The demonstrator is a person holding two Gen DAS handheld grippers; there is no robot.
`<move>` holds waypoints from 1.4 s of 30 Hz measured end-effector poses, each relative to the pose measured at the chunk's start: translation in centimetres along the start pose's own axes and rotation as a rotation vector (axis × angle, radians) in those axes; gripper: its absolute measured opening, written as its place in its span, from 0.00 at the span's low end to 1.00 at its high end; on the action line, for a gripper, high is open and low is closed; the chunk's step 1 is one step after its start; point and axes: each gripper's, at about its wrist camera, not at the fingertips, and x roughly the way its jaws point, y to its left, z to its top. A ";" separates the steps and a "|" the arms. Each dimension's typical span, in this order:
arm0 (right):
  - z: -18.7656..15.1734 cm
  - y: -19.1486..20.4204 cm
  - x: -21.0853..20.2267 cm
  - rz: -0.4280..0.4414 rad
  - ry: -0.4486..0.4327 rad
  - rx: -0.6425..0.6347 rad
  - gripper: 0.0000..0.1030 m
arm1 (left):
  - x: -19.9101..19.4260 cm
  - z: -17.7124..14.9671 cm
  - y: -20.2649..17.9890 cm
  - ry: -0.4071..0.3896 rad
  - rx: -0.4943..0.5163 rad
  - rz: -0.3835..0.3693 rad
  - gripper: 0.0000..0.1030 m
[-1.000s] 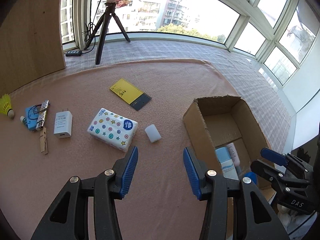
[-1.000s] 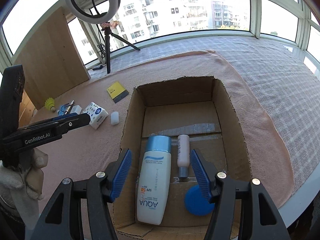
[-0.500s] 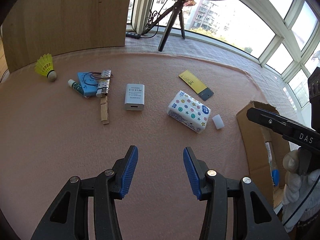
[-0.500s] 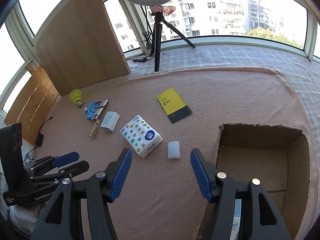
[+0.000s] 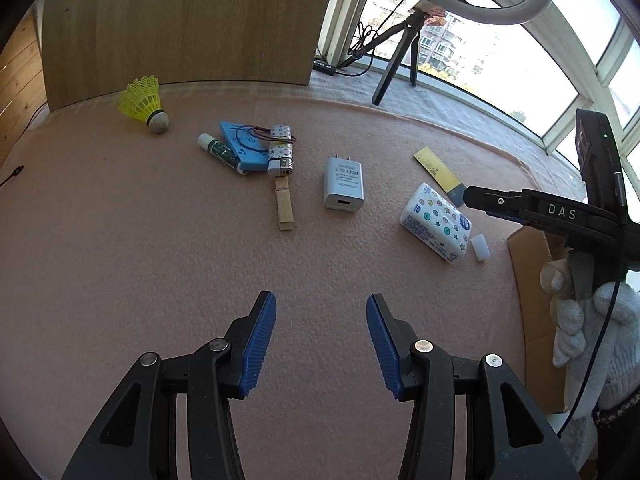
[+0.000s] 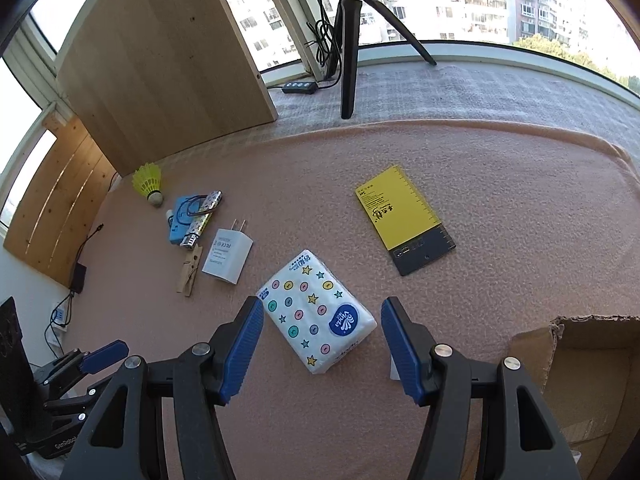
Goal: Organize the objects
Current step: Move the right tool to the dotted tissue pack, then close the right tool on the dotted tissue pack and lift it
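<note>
Loose objects lie on a pink blanket. A white tissue pack (image 6: 318, 312) with coloured dots lies between the open fingers of my right gripper (image 6: 322, 346); it also shows in the left wrist view (image 5: 436, 222). A white charger (image 5: 344, 189), a wooden clothespin (image 5: 284, 204), a lighter (image 5: 281, 154), a blue card (image 5: 244, 148), a glue stick (image 5: 218, 151) and a yellow shuttlecock (image 5: 145, 101) lie ahead of my open, empty left gripper (image 5: 321, 330). The cardboard box (image 6: 588, 368) is at the right. A yellow ruler card (image 6: 404, 218) lies beyond the pack.
A small white block (image 5: 480, 246) lies beside the tissue pack near the box edge (image 5: 532, 280). A wooden board (image 5: 180, 20) leans at the back. A tripod (image 6: 348, 40) with a ring light and a power strip (image 6: 300, 87) stand by the window.
Both grippers have swung left, away from the box. The right gripper has come down over the tissue pack. The left gripper now faces the charger and clothespin group.
</note>
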 end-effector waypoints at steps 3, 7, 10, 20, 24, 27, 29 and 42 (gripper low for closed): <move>0.6 -0.2 1.1 0.013 0.015 0.019 0.56 | -0.2 -0.1 0.6 0.001 -0.009 0.007 0.49; 1.1 -0.5 2.6 0.023 0.046 0.047 0.56 | -0.5 -0.2 1.3 0.000 -0.018 0.015 0.49; 1.3 -0.8 3.5 0.049 0.068 0.070 0.56 | -0.6 -0.3 1.6 0.001 -0.020 0.018 0.49; 0.0 0.5 5.5 0.105 0.147 0.078 0.41 | -0.6 -0.7 2.0 0.007 -0.024 0.012 0.49; -1.0 1.8 5.5 0.109 0.152 0.046 0.41 | -0.5 -0.8 2.0 0.012 -0.021 0.003 0.49; -2.0 2.5 5.3 0.129 0.167 0.055 0.40 | -0.4 -0.9 1.6 0.015 -0.007 -0.011 0.49; -3.0 2.9 5.2 0.143 0.168 0.066 0.40 | -0.2 -1.1 1.1 0.026 0.008 -0.027 0.49; -8.1 2.9 3.8 0.214 0.170 0.184 0.40 | 2.2 -3.4 -3.5 0.117 0.124 -0.162 0.49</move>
